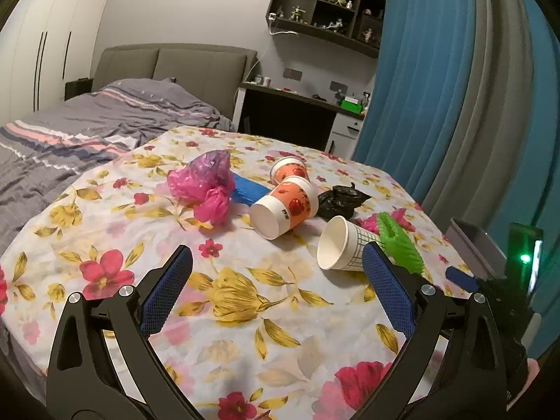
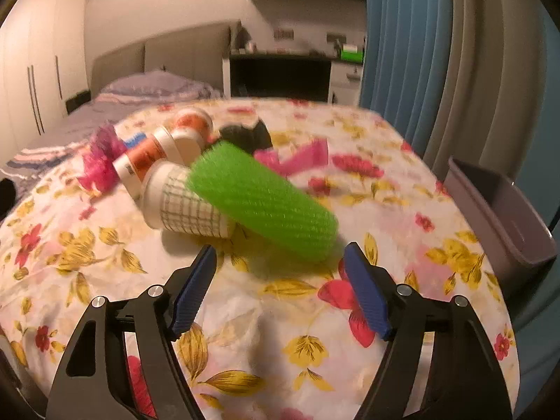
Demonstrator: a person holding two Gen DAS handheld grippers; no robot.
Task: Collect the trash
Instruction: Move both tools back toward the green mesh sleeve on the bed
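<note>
Trash lies scattered on a flowered tablecloth [image 1: 245,315]. A crumpled pink and purple bag [image 1: 206,183], two orange paper cups [image 1: 285,206], a black bag [image 1: 341,199], a white checked cup [image 1: 341,245] and a green foam net sleeve [image 1: 399,245] are all lying down. My left gripper [image 1: 276,262] stands open over bare cloth, short of the cups. In the right wrist view the green sleeve [image 2: 266,206] leans on the checked cup [image 2: 189,203]. My right gripper [image 2: 280,259] is open just in front of the sleeve, with nothing between its fingers.
A grey bin [image 2: 504,217] stands beyond the table's right edge, against blue and grey curtains. A blue flat object [image 1: 248,189] lies behind the orange cups. A bed sits to the left, a desk behind the table.
</note>
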